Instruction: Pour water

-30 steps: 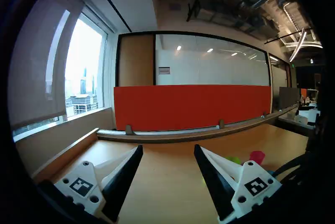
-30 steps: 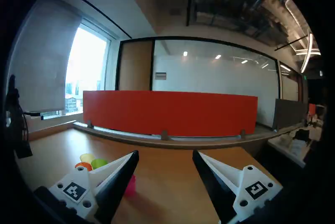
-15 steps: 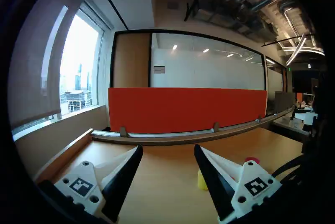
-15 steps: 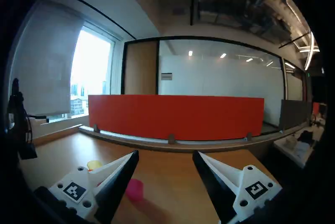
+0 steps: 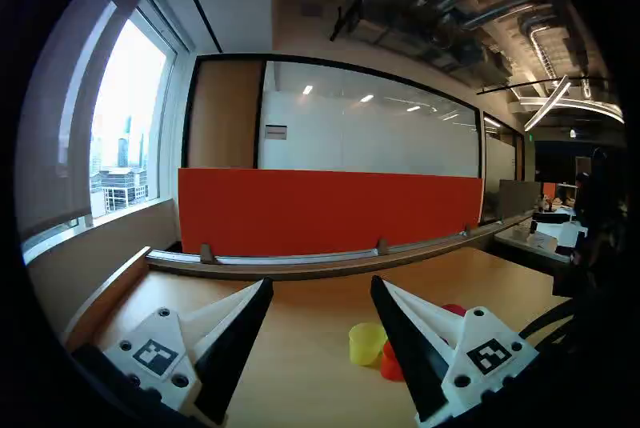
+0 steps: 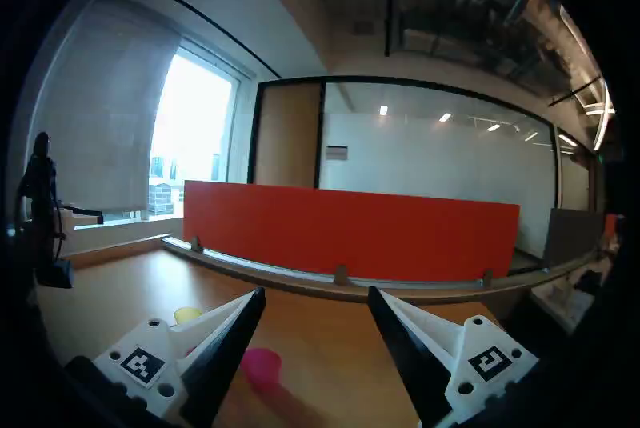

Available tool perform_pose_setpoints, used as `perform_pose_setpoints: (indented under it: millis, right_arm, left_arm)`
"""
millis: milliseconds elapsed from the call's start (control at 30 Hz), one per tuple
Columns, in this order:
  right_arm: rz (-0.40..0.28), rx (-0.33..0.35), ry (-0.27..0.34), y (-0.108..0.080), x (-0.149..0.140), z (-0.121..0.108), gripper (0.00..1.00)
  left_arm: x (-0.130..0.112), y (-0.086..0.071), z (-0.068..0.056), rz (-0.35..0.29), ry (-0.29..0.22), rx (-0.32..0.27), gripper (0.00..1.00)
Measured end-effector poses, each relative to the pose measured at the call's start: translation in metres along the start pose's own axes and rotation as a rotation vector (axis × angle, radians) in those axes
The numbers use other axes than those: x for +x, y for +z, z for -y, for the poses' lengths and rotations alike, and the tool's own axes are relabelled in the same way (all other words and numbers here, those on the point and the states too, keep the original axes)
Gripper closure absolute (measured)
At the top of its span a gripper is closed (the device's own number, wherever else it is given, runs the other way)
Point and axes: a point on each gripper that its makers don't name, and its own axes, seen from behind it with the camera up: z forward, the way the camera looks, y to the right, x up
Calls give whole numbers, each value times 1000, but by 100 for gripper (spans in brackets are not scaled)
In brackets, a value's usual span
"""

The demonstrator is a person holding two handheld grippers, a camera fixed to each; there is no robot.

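In the left gripper view, my left gripper [image 5: 320,300] is open above the wooden desk [image 5: 312,364]. A yellow cup [image 5: 366,343] stands between its fingers, farther off, with an orange cup [image 5: 390,362] beside it, partly hidden by the right finger. A pink-red cup [image 5: 454,310] peeks out behind that finger. In the right gripper view, my right gripper [image 6: 316,304] is open. A pink cup [image 6: 262,366] stands on the desk beside its left finger. A yellow cup [image 6: 188,315] shows just above that finger. Neither gripper holds anything.
An orange divider panel [image 5: 328,210] on a rail runs along the desk's far edge. A window [image 5: 112,148] is to the left. A dark device with cables [image 6: 44,228] stands at the left of the right gripper view. Office desks [image 5: 552,232] lie far right.
Both grippers have swung to the right. In the left gripper view the cups have slid toward the middle, between the fingers. In the right gripper view the pink cup moved right and the green cup left the view.
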Motion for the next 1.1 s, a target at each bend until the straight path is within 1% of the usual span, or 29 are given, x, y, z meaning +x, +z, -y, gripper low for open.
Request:
perform_pose_setpoints:
  millis: [267, 467, 600, 667, 767, 867, 1100]
  right_arm:
    - [-6, 116, 9, 4, 7, 24, 1]
    - [-6, 208, 35, 5, 12, 43, 1]
    - [-1, 255, 30, 4, 11, 53, 1]
    - [1, 276, 26, 4, 11, 58, 1]
    - [3, 296, 27, 5, 11, 61, 1]
    - [1, 309, 31, 5, 11, 65, 1]
    - [25, 351, 2, 6, 9, 74, 1]
  left_arm:
    - [7, 4, -9, -5, -6, -71, 10]
    - [7, 5, -18, 6, 19, -126, 10]
    - [7, 6, -26, 5, 17, -163, 10]
    - [8, 6, -29, 5, 11, -179, 10]
    - [9, 7, -31, 4, 12, -196, 10]
    - [9, 8, -32, 10, 24, -204, 10]
    - [6, 11, -41, 28, 61, -257, 10]
